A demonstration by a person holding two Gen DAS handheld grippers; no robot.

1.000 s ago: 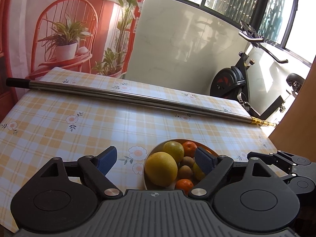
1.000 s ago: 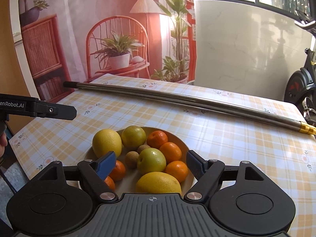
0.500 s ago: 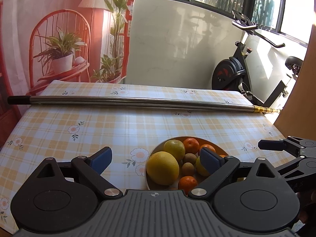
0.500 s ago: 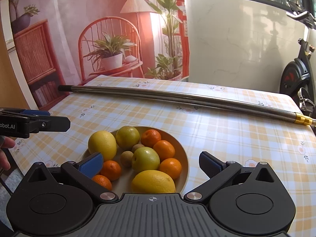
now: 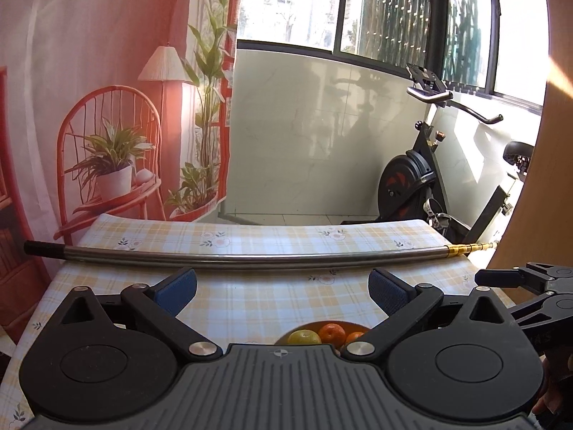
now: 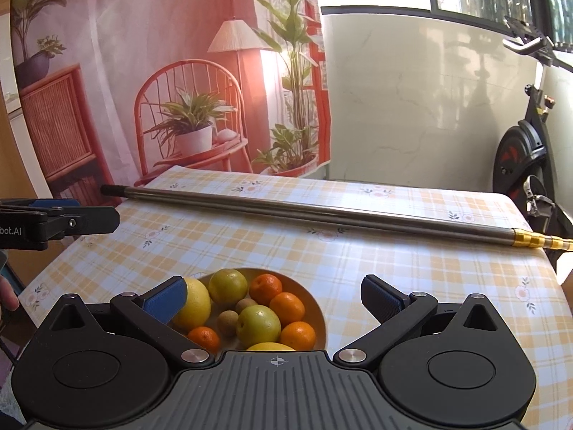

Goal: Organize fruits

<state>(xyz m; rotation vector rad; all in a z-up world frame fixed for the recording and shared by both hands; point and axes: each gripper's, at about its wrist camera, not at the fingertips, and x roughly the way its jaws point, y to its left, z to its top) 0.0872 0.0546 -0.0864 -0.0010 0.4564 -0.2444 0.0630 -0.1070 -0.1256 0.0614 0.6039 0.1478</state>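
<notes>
A tan bowl (image 6: pixel 319 313) stands on the checked tablecloth just under my right gripper (image 6: pixel 274 297), which is open with nothing between its pads. The bowl holds a big yellow citrus (image 6: pixel 195 302), a green citrus (image 6: pixel 228 285), a green apple (image 6: pixel 258 326), several mandarins (image 6: pixel 286 308) and two kiwis (image 6: pixel 227 322). My left gripper (image 5: pixel 283 288) hovers above the table with its jaws opening and empty. Only the bowl's far fruits (image 5: pixel 318 335) show above its body. Each gripper's tip appears in the other's view: the left gripper (image 6: pixel 61 220) and the right gripper (image 5: pixel 519 279).
A long steel pole (image 6: pixel 304 213) with a black grip and a brass end lies across the far part of the table (image 6: pixel 429 279). A printed red backdrop (image 6: pixel 143 71) hangs behind. An exercise bike (image 5: pixel 422 186) stands beyond the table's far right corner.
Both grippers' jaws have spread wider and both have risen. The left view has tilted up, so the bowl has dropped to its bottom edge.
</notes>
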